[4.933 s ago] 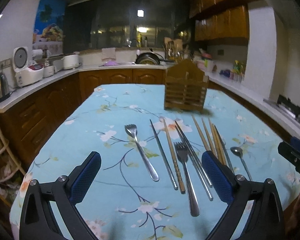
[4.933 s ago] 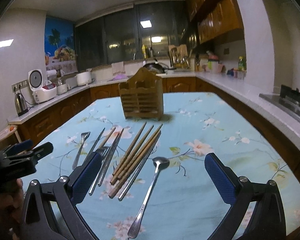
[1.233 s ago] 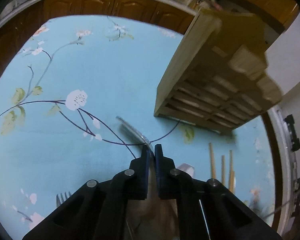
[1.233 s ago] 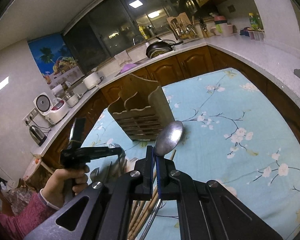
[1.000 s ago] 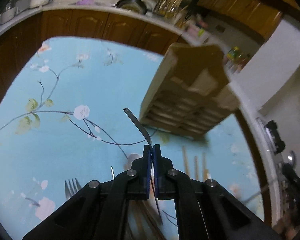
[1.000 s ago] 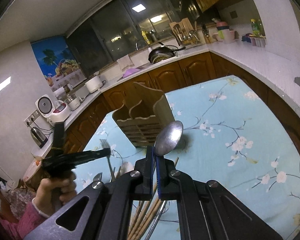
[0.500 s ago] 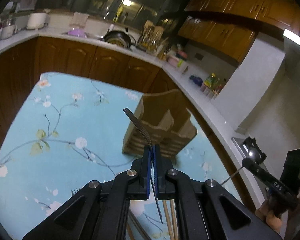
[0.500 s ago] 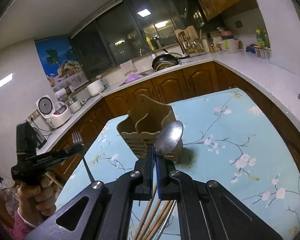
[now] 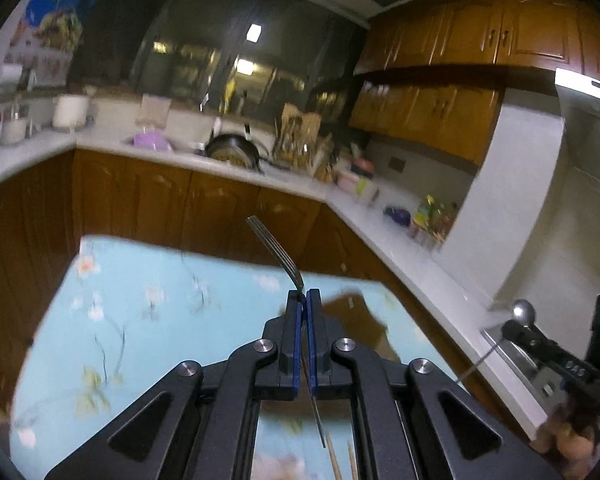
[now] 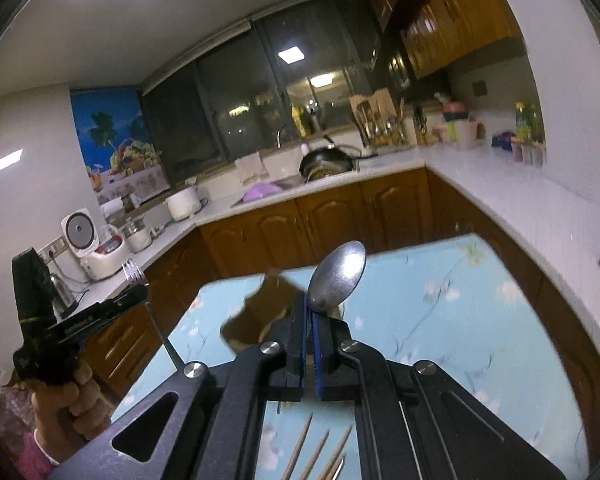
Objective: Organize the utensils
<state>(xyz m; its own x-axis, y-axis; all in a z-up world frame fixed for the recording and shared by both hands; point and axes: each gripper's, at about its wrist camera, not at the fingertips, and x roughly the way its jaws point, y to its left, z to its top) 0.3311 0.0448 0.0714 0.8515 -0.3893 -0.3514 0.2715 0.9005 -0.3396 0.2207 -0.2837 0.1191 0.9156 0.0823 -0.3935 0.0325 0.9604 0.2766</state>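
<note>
Both grippers have risen since half a second ago; the wooden caddy now sits low, partly hidden behind each tool.

Room: kitchen with dark night windows (image 10: pixel 260 92), brown wooden cabinets (image 9: pixel 440 112), and a white L-shaped countertop (image 10: pixel 500 192). A tropical fruit poster (image 10: pixel 112 140) hangs on the left wall, with a white rice cooker (image 10: pixel 88 248) below it.

Surface: table under a light-blue floral tablecloth (image 10: pixel 440 300), smooth, printed with pale blossoms and thin branches.

Brown wooden utensil caddy (image 10: pixel 256 312): peaked back, standing on the cloth, blurred.

Left gripper (image 9: pixel 304 296): black frame, blue pads, clamped tight on a slim steel fork (image 9: pixel 276 252), tines up and tilted left, handle running down behind the jaws.

Right gripper (image 10: pixel 309 312): same build, pinched together on a polished steel spoon (image 10: pixel 338 276), oval bowl upright above the tips.

Tan wooden chopsticks (image 10: pixel 320 452): tapered tips lying on the cloth below.

Writing: white lettering on each gripper's side, too small to read.
</note>
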